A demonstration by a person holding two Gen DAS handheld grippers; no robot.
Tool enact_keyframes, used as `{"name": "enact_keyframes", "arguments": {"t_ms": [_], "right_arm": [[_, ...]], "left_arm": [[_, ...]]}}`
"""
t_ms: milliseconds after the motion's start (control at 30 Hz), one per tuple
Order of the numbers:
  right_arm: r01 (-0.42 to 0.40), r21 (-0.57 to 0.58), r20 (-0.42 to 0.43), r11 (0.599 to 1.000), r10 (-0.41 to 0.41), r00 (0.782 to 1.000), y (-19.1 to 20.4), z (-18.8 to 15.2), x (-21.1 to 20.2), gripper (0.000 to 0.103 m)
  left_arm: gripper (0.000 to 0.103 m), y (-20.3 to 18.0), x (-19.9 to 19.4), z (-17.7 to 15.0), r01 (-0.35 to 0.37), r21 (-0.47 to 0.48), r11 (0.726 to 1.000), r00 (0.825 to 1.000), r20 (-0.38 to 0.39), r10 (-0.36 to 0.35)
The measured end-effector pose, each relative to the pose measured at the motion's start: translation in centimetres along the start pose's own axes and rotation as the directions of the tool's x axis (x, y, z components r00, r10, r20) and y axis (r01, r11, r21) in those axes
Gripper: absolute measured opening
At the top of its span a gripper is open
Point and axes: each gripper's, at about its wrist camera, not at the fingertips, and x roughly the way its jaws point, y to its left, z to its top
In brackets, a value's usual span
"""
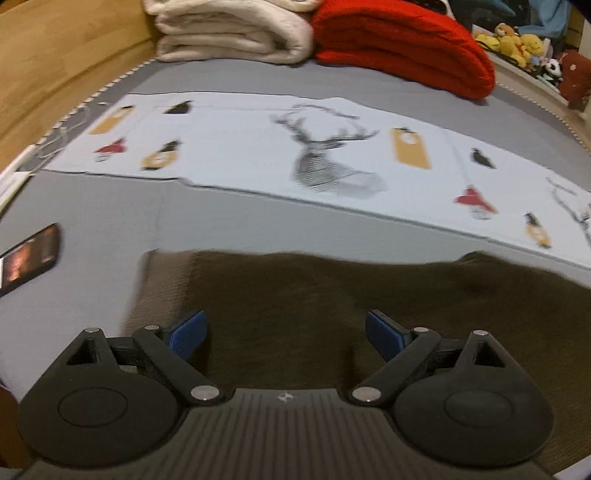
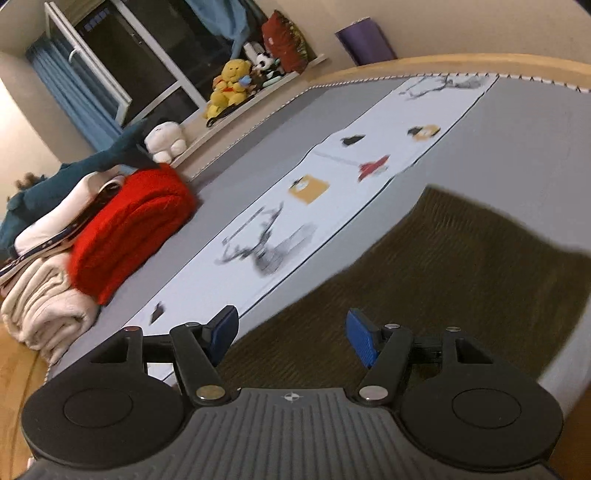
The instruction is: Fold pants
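Item: pants (image 1: 351, 306), dark olive-brown ribbed fabric, lying flat on the grey bed (image 1: 110, 221) near its front edge, just beside the printed white runner (image 1: 236, 147) that crosses the middle of the bed.

Left gripper (image 1: 286, 332): we hold it over the pants with its blue pads (image 1: 188, 332) spread wide, nothing between them.

Right gripper (image 2: 291, 334): likewise wide apart and empty, low over the same cloth, towards the bed's right edge.

Also present: folded cream blanket (image 1: 229, 33) and red knit (image 1: 402, 48) at the far edge; phone (image 1: 31, 258) near the left edge.

Handling note: we judge the next step to be a grasp. We should pinch the fabric's edge at matching spots, lift both sides evenly and keep the layers aligned, clear of the runner.
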Motion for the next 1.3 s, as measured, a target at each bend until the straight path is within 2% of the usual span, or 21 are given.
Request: {"name": "enact_keyframes", "arguments": {"t_ms": [67, 133, 167, 300, 367, 433, 467, 500, 533, 600, 633, 667, 800, 933, 1067, 1167, 1200, 1300], "right_arm": [[-0.014, -0.010, 0.019, 1.000, 0.014, 1.000, 1.6, -1.9, -1.0, 0.067], [-0.025, -0.011, 0.032, 1.000, 0.025, 0.999, 3.3, -4.1, -1.6, 0.068], [-0.034, -0.021, 0.017, 0.999, 0.035, 0.999, 4.3, -5.2, -1.5, 0.069], [-0.081, -0.116, -0.098, 0.990, 0.070, 0.993, 8.4, -9.4, 0.1, 0.069], [-0.131, -0.165, -0.154, 0.978, 0.106, 0.982, 10.7, -11.0, 1.1, 0.069], [-0.152, -0.204, -0.189, 0.967, 0.113, 0.975, 12.5, -12.1, 2.2, 0.069], [-0.160, -0.219, -0.202, 0.963, 0.116, 0.973, 13.1, -12.3, 2.7, 0.069], [-0.164, -0.225, -0.212, 0.961, 0.116, 0.970, 13.5, -12.4, 3.2, 0.069], [-0.163, -0.224, -0.220, 0.961, 0.113, 0.969, 13.9, -12.5, 3.6, 0.069], [-0.157, -0.230, -0.246, 0.961, 0.099, 0.964, 14.5, -12.5, 4.5, 0.069], [-0.159, -0.239, -0.263, 0.958, 0.094, 0.960, 14.9, -12.5, 5.1, 0.069], [-0.167, -0.250, -0.285, 0.954, 0.092, 0.954, 15.3, -12.5, 5.6, 0.069], [-0.258, -0.350, -0.384, 0.901, 0.113, 0.916, 18.9, -12.9, 8.3, 0.069], [-0.348, -0.419, -0.479, 0.839, 0.121, 0.869, 25.0, -13.1, 12.8, 0.068], [-0.385, -0.429, -0.537, 0.817, 0.112, 0.836, 30.0, -13.5, 17.9, 0.065], [-0.387, -0.454, -0.563, 0.803, 0.078, 0.823, 32.7, -14.4, 21.3, 0.060], [-0.387, -0.466, -0.583, 0.796, 0.053, 0.811, 33.1, -14.9, 22.4, 0.059], [-0.427, -0.483, -0.679, 0.764, -0.020, 0.733, 33.8, -16.9, 24.3, 0.047]], "left_arm": [[0.100, 2.4, 0.7, -1.5, -0.028, -0.025, 0.999, 1.000, 0.001, 0.028], [0.100, 3.8, 1.7, -2.4, -0.030, 0.001, 1.000, 0.999, -0.019, 0.030], [0.100, 3.9, 1.9, -2.7, -0.036, 0.039, 0.999, 0.999, -0.023, 0.037], [0.101, 3.7, 1.2, -4.7, -0.048, 0.158, 0.986, 0.998, 0.052, 0.040], [0.102, 4.5, 0.9, -5.2, -0.043, 0.156, 0.987, 0.997, 0.064, 0.034], [0.103, 6.0, 0.9, -5.1, -0.045, 0.115, 0.992, 0.998, 0.059, 0.039], [0.103, 7.0, 1.2, -4.8, -0.072, 0.073, 0.995, 0.997, 0.039, 0.069], [0.103, 8.0, 1.6, -4.4, -0.056, 0.024, 0.998, 0.998, 0.012, 0.055], [0.103, 9.5, 2.0, -4.1, -0.008, -0.049, 0.999, 1.000, -0.025, 0.007], [0.103, 12.3, 2.9, -3.8, 0.079, -0.205, 0.976, 0.992, -0.086, -0.098], [0.103, 13.3, 3.2, -3.6, 0.109, -0.254, 0.961, 0.985, -0.102, -0.139], [0.103, 13.7, 3.2, -3.4, 0.119, -0.269, 0.956, 0.983, -0.101, -0.151], [0.103, 13.3, 2.0, -2.0, 0.080, -0.224, 0.971, 0.995, -0.046, -0.092], [0.103, 13.2, 1.1, -0.5, 0.079, -0.256, 0.964, 0.997, 0.001, -0.081], [0.103, 12.8, 1.5, 0.5, 0.051, -0.248, 0.967, 0.998, -0.009, -0.055], [0.103, 12.4, 2.2, 0.5, 0.017, -0.226, 0.974, 0.999, -0.037, -0.026], [0.103, 12.4, 2.4, 0.5, 0.016, -0.223, 0.975, 0.999, -0.043, -0.026], [0.103, 12.6, 2.6, 0.5, 0.023, -0.233, 0.972, 0.998, -0.047, -0.035]]}}
